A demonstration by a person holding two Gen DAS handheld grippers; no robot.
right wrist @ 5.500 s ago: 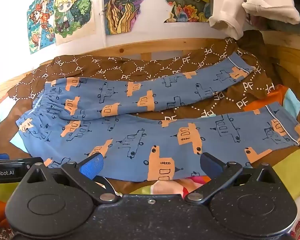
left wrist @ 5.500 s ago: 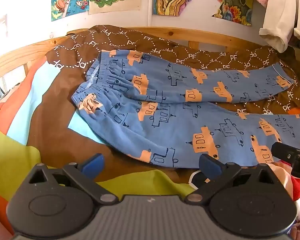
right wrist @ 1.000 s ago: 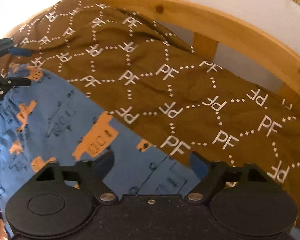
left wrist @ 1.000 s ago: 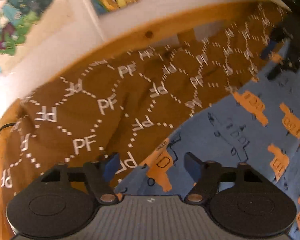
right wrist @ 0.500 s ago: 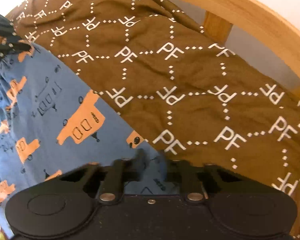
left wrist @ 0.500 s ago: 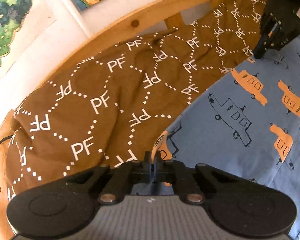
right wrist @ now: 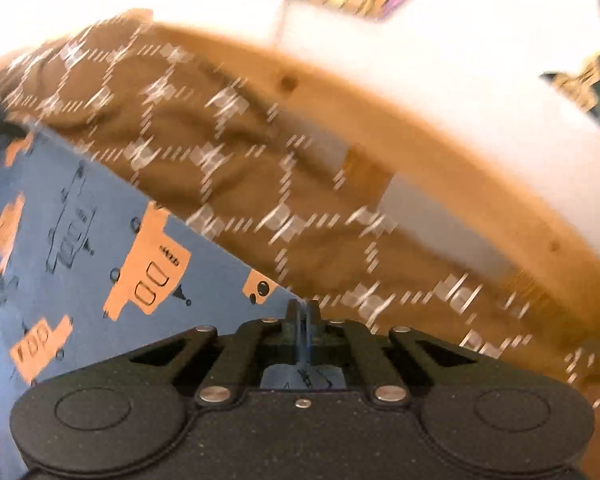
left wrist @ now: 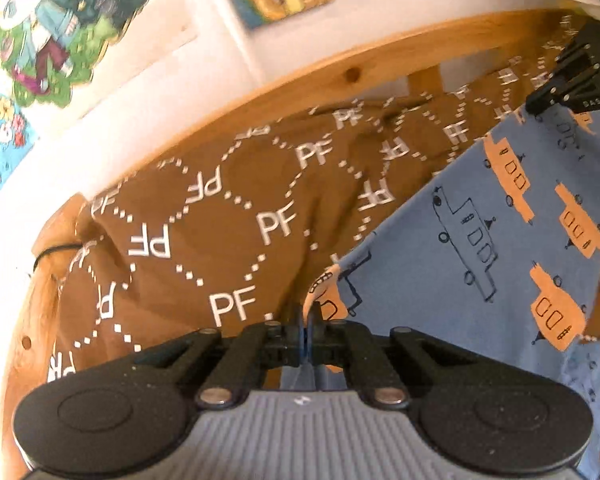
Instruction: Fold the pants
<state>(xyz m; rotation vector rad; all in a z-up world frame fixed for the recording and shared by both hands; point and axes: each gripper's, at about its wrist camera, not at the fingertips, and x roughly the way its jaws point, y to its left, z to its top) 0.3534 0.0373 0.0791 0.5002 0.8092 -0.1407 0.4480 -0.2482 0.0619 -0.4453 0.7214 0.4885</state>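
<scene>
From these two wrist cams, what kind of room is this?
Likely a child's bedroom: a wooden bed rail, a brown PF-print blanket spread beneath vehicle-print pants, and cartoon posters on the wall.

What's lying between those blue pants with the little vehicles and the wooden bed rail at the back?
In both wrist views, a brown blanket printed with white "PF" letters fills the stretch between the blue pants and the wooden rail.

We see soft matt cloth pants, matt brown cloth blanket, smooth varnished wood rail, matt black plastic gripper, paper posters.
</scene>
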